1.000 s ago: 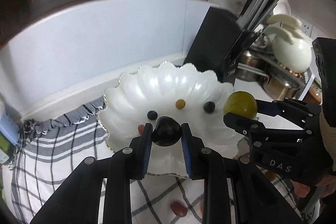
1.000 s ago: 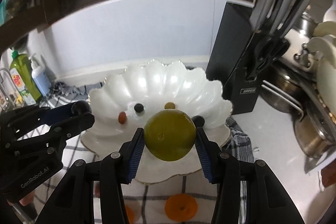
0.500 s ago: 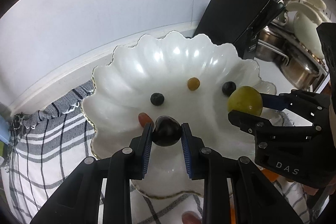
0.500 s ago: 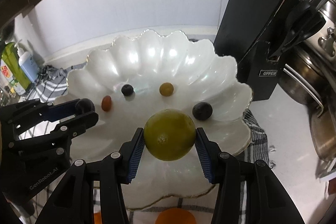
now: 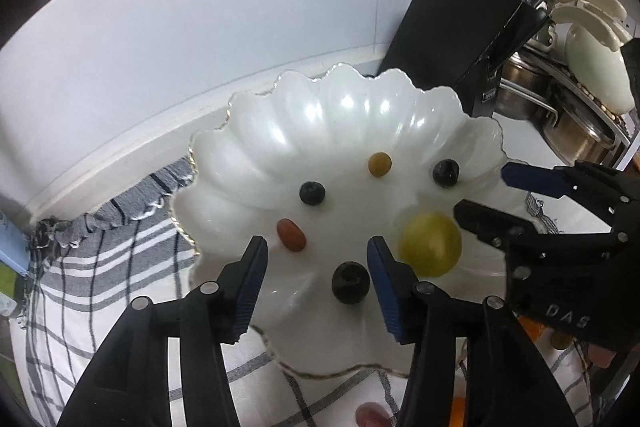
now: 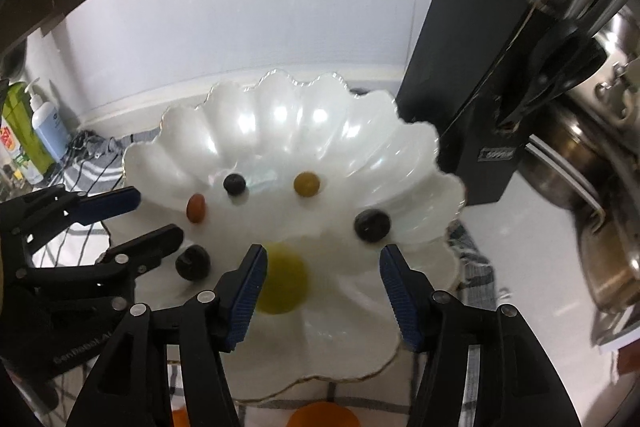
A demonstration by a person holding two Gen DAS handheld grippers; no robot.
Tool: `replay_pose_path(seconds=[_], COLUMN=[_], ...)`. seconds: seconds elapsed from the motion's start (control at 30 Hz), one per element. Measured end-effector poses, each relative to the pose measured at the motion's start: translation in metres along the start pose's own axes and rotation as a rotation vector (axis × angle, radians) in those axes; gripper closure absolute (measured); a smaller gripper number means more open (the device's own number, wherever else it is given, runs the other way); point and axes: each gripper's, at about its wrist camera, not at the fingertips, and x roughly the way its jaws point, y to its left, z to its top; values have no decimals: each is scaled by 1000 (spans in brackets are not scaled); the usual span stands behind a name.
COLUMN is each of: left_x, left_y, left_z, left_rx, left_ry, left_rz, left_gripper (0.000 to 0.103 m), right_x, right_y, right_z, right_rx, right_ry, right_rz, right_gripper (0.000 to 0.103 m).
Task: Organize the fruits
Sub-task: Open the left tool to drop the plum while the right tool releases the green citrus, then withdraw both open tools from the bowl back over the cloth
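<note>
Both fruits are now lying in the bowl (image 5: 248, 155) instead of sitting between the jaws as they were a moment ago: the dark grape (image 5: 350, 283) is resting on the near floor of the bowl, and the green fruit (image 5: 431, 243) is lying just right of it, blurred in the right wrist view as if rolling. The left gripper (image 5: 316, 277) is opening, its pads standing clear of the grape, which is sitting below and between them, nearer the right pad. The right gripper (image 6: 322, 285) is opening too, with the green fruit (image 6: 282, 277) off to its left side and touching neither pad.

Both grippers are hanging low over the near rim, probably so the round fruit drops a short way and settles toward the middle rather than bouncing out. Four small fruits are already sitting farther in: a red one (image 5: 291, 235), a blue berry (image 5: 312, 193), an amber one (image 5: 379, 164) and a dark berry (image 5: 446, 172). An orange fruit (image 6: 324, 415) is waiting on the checked cloth (image 5: 80, 267), so I judge the sorting unfinished.

Readable writing: "DAS" on the right gripper's body in the left view. The lettering on the left gripper and the knife block (image 6: 472, 67) label is too blurred to read.
</note>
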Motion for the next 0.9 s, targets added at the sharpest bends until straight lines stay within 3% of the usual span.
replay_pose_path(seconds=[0.47,0.9], left_x=[-63,-132], left_y=[-3,-13], left_z=[-8,-23], left_rx=[13,29], left_ry=[-121,-245], left_rz=[31,7], left_gripper=[39,36], right_x=[-66,-134], right_y=[4,5], right_z=[-15,-34], right_rx=[10,48], right_ry=[-122,-258], right_rz=[-37,-95], right_gripper=[43,43])
